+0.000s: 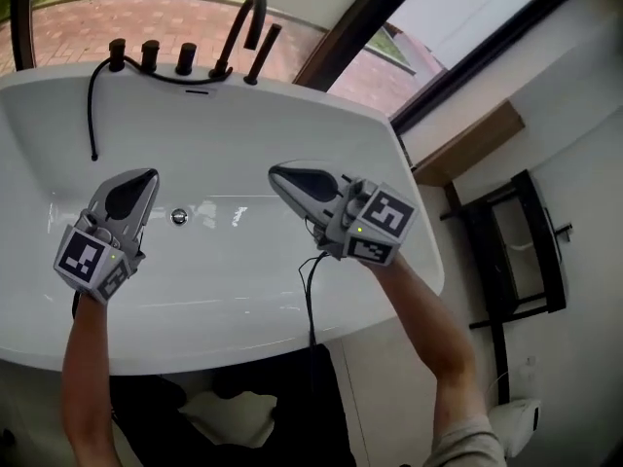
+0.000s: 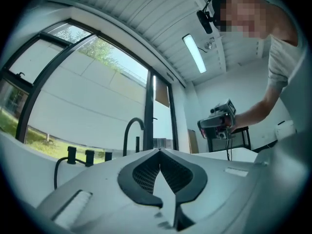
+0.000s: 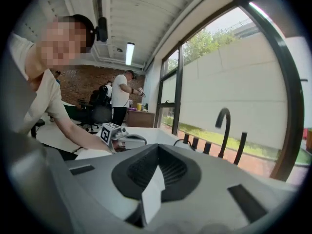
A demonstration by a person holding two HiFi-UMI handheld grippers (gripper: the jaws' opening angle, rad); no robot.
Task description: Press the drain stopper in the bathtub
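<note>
Sitting on the floor of the glossy white bathtub (image 1: 292, 115), the small round chrome drain stopper (image 1: 178, 217) looks rigid and slick, best pushed squarely on its centre. The left gripper (image 1: 149, 175), hovering near it, and the right gripper (image 1: 276, 173) both have jaws closed on nothing. Open basin surrounds it, walls well apart.

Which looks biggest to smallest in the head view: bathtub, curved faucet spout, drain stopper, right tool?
1. bathtub
2. right tool (nearer the camera, so enlarged)
3. curved faucet spout
4. drain stopper
</note>
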